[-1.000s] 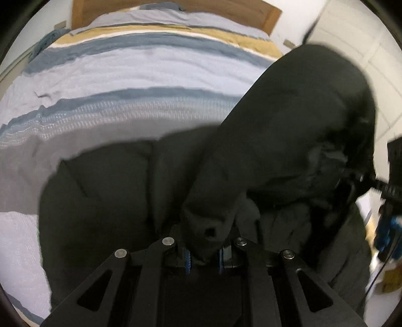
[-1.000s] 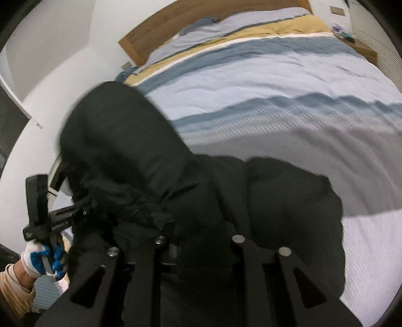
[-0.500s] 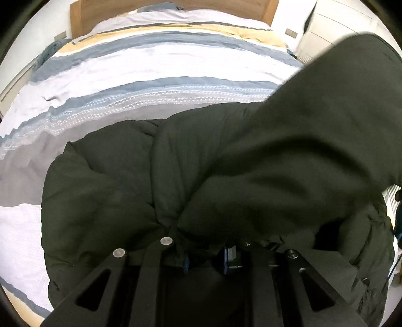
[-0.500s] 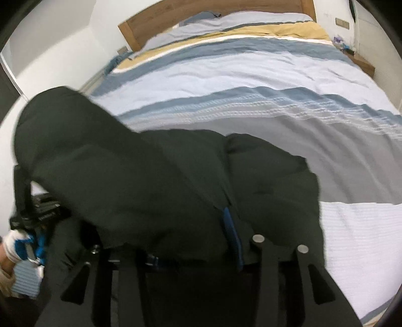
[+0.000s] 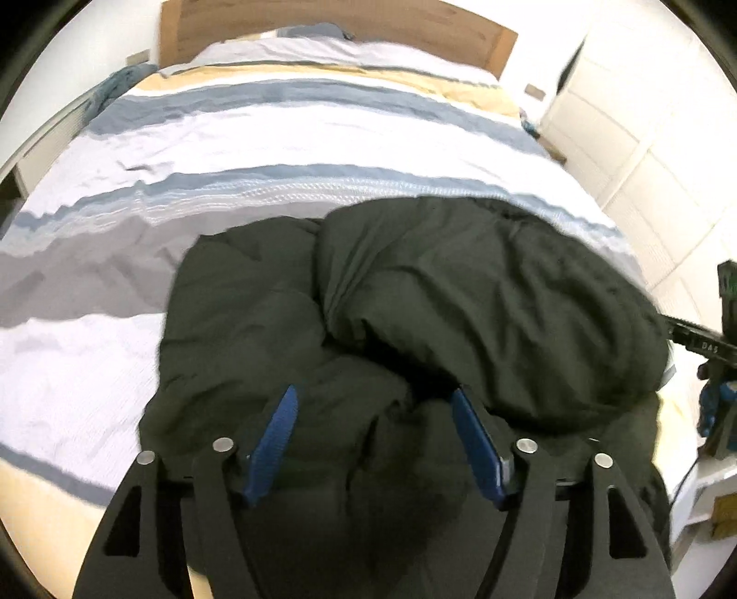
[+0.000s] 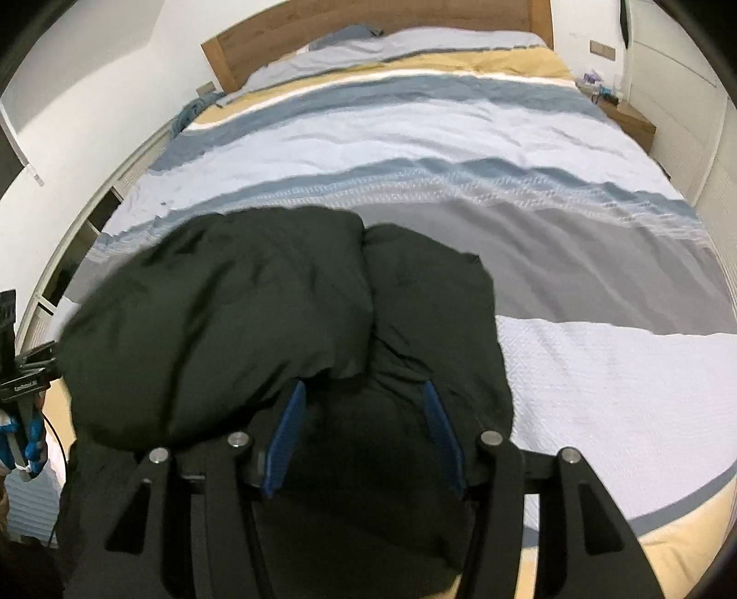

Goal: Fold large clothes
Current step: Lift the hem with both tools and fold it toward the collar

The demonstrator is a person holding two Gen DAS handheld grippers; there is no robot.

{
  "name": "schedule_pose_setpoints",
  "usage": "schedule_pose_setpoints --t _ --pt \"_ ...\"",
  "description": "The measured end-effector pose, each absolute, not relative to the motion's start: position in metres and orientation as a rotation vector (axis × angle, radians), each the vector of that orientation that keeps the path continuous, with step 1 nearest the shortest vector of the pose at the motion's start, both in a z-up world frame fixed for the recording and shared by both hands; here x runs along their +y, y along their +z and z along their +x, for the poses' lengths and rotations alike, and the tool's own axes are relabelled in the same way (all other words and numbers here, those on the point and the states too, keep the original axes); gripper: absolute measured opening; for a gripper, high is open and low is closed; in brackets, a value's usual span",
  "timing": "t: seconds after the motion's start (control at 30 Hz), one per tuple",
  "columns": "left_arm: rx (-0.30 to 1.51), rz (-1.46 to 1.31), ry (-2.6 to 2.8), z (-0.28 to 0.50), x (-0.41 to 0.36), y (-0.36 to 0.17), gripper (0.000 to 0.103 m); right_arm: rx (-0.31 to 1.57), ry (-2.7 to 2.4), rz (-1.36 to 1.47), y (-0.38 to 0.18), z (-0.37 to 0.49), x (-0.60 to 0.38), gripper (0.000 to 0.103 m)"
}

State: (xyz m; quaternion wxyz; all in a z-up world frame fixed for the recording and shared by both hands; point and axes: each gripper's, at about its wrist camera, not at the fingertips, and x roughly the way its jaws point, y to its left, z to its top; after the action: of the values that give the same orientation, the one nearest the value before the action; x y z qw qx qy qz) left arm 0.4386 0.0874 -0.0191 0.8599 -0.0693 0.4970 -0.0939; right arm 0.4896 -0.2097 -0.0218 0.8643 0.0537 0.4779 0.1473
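Observation:
A large black padded jacket (image 5: 460, 295) lies bunched on the near end of the bed, with one half folded over the other (image 6: 221, 322). My left gripper (image 5: 373, 410) hovers just above its near edge. Its jaws are opening, and its blue pads (image 5: 276, 428) stand wide apart without pressing the cloth. My right gripper (image 6: 364, 405) is over the same near edge, its jaws also opening, with dark fabric below its blue pads (image 6: 437, 424) but none pinched. Each gripper shows at the edge of the other's view: the right gripper (image 5: 704, 345), and the left gripper (image 6: 23, 378) held by a gloved hand.
The bed carries a striped duvet (image 5: 276, 138) in white, blue, grey and yellow, with a wooden headboard (image 6: 368, 32) at the far end. White wardrobe doors (image 5: 645, 152) stand along the right side. A wooden nightstand (image 6: 635, 120) sits at the far right.
Both grippers were shut on the jacket's lifted half; they have let go and spread their jaws. That half now lies folded over the jacket, and both hands have drawn back and up.

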Motion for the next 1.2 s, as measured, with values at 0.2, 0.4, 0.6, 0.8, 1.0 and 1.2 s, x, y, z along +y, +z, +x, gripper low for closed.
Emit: schedule_pose_setpoints --t 0.2,0.4,0.6,0.8,1.0,1.2 --pt "0.983 -0.13 -0.235 0.441 0.073 0.013 0.075 0.917 0.393 0.113 0.023 0.487 -0.183 0.055" --pt "0.966 -0.129 -0.255 0.478 0.041 0.007 0.077 0.912 0.48 0.051 0.019 0.501 -0.13 0.056" --pt "1.056 -0.013 -0.221 0.51 0.016 -0.045 0.078 0.992 0.468 -0.08 -0.032 0.514 -0.096 0.056" --pt "1.082 0.066 -0.17 0.522 0.019 -0.081 0.09 1.025 0.432 -0.162 -0.075 0.524 -0.099 0.057" --pt "1.075 0.099 -0.144 0.529 0.016 -0.104 0.092 1.023 0.427 -0.172 -0.103 0.535 -0.099 0.057" --pt "1.052 0.109 -0.129 0.53 0.012 -0.115 0.093 1.018 0.425 -0.161 -0.117 0.542 -0.103 0.059"
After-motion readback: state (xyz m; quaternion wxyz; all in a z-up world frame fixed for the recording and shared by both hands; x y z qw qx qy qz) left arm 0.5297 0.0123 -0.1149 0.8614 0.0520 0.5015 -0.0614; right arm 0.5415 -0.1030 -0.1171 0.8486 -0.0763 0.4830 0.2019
